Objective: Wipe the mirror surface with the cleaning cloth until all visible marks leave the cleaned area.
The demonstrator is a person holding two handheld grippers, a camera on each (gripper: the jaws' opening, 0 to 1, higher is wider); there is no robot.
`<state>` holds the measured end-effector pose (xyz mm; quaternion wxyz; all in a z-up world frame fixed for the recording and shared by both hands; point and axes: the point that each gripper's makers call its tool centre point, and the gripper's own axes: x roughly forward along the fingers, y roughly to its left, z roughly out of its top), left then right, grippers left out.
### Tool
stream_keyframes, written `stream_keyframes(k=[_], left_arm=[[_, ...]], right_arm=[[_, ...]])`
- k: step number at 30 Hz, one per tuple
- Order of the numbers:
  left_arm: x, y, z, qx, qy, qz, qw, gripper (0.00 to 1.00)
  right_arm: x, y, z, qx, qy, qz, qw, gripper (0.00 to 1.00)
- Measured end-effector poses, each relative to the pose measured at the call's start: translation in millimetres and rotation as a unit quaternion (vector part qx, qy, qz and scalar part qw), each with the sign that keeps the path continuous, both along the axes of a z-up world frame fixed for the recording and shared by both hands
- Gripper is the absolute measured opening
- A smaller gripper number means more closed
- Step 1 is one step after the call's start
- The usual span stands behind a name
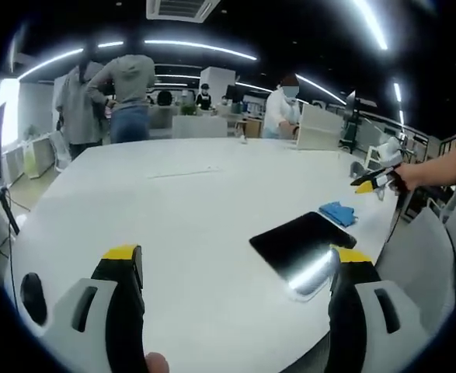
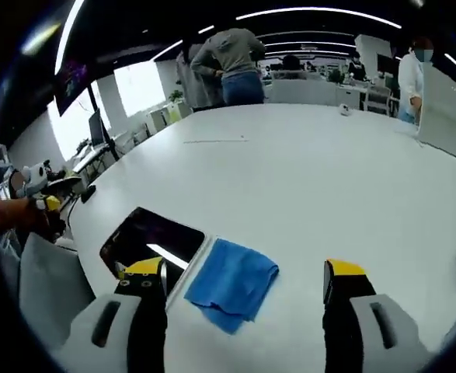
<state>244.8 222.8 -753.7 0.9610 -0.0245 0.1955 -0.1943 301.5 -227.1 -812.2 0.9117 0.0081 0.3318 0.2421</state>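
The mirror (image 1: 301, 237) is a dark rectangular slab lying flat near the edge of the white table (image 1: 181, 202), reflecting a ceiling light. Just beyond it lies the crumpled blue cleaning cloth (image 1: 338, 211). My left gripper (image 1: 235, 260) is open, with nothing between its jaws and the mirror ahead by its right jaw. My right gripper (image 1: 374, 180) comes in from the right, held by a hand. In the right gripper view the right gripper (image 2: 245, 273) is open over the cloth (image 2: 231, 284), which touches the mirror (image 2: 154, 237). The left gripper (image 2: 45, 203) shows at the far left.
Several people stand at the table's far side (image 1: 127, 97). A white upright panel (image 1: 319, 127) stands at the far right corner. A grey chair back (image 1: 414, 252) sits by the near edge beside the mirror. Most of the table top (image 2: 305, 171) is bare.
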Motion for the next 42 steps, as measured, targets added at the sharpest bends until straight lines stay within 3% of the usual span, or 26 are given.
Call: stream_keyframes(k=[2, 5, 11, 18, 42], left_arm=[[-1.6, -5.5, 1.3, -0.008, 0.003, -0.011, 0.9999, 0.99], [-5.2, -7.4, 3.0, -0.006, 0.002, -0.019, 0.9998, 0.99], [-16.7, -4.0, -3.3, 0.002, 0.010, -0.018, 0.9998, 0.99], [-12.2, 1.6, -0.7, 0.002, 0.007, -0.013, 0.9999, 0.99], [-2.9, 11.4, -4.8, -0.004, 0.002, -0.020, 0.9998, 0.99]], right_arm=[[-3.4, -3.0, 4.6, 0.024, -0.014, 0.004, 0.9996, 0.89], [-11.8, -16.0, 2.7, 0.012, -0.027, 0.002, 0.9996, 0.98], [-34.5, -27.8, 2.7, -0.010, -0.036, 0.026, 0.9990, 0.98], [-50.6, -40.8, 5.1, -0.002, -0.035, 0.004, 0.9994, 0.98], [-50.2, -37.4, 10.8, 0.006, -0.043, -0.006, 0.9991, 0.98]])
